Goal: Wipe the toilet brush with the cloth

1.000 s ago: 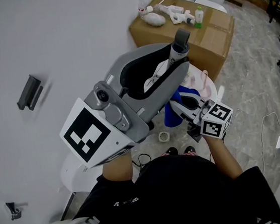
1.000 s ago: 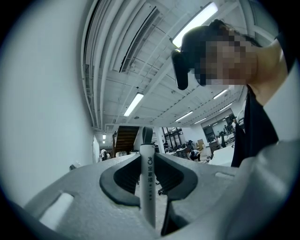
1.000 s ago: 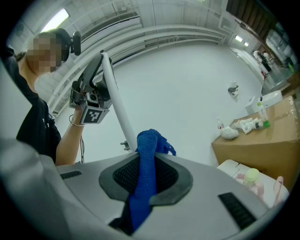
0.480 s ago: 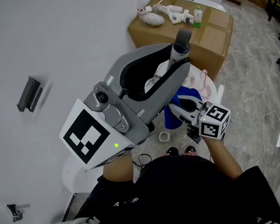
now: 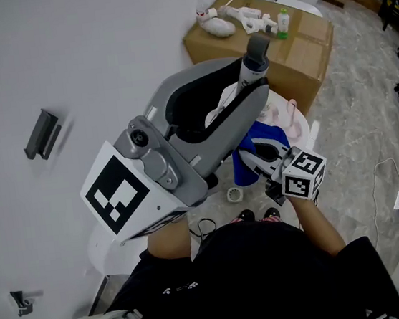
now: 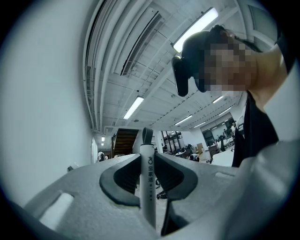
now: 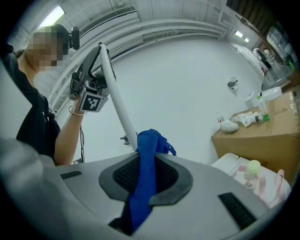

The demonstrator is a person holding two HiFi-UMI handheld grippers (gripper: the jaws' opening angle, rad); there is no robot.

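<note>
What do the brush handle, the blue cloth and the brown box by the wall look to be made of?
Brush handle: probably plastic, white and smooth with a slight sheen and printed marks.
Blue cloth: soft fabric, perhaps microfibre; it drapes limply and shows a nubby weave.
Brown box: likely corrugated cardboard, matte, with folded top flaps.

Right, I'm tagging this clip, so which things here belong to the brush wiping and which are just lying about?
In the job: white-handled toilet brush, clamped in the left gripper; blue woven cloth, clamped in the right gripper.
Lying about: brown cardboard box; white spray bottle and green-capped bottle on it; grey wall bracket.
</note>
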